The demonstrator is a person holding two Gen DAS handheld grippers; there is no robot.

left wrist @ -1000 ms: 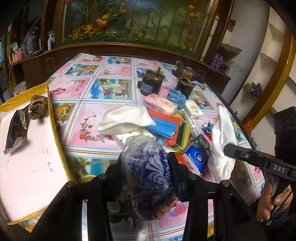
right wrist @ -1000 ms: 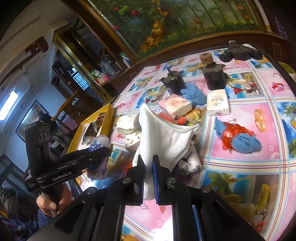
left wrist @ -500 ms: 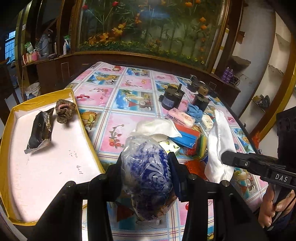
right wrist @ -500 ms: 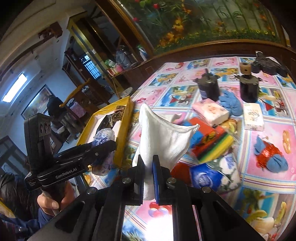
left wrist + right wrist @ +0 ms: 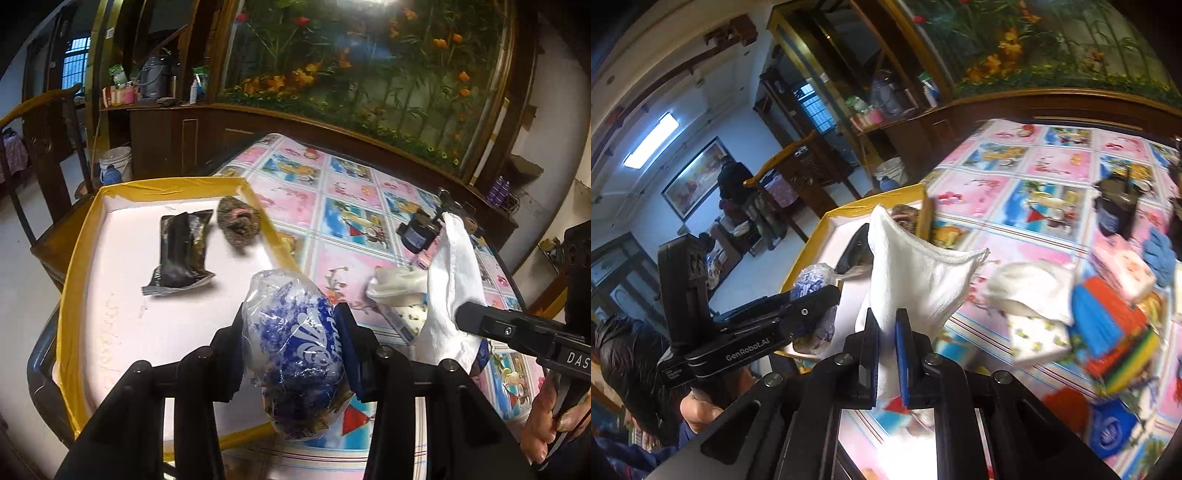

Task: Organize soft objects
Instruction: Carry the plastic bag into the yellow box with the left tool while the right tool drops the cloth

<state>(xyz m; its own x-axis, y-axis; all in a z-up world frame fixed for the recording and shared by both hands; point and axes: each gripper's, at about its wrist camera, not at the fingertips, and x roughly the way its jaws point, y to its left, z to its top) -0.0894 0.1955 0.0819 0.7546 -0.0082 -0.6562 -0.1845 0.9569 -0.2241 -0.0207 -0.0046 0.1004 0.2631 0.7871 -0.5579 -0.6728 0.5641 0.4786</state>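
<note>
Blue-patterned bag (image 5: pixel 295 347) between fingers (image 5: pixel 347 343)

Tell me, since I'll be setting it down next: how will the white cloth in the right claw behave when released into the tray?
The white cloth looks floppy: pinched in the right claw, it folds into soft peaks, so it will probably collapse in a heap. It seems light and unlikely to roll or slide on the tray.

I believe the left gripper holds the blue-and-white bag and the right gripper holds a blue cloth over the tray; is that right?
Not quite: the cloth in the right gripper is white, as the right wrist view shows. The left gripper does hold the blue-and-white bag, near the tray.
</note>
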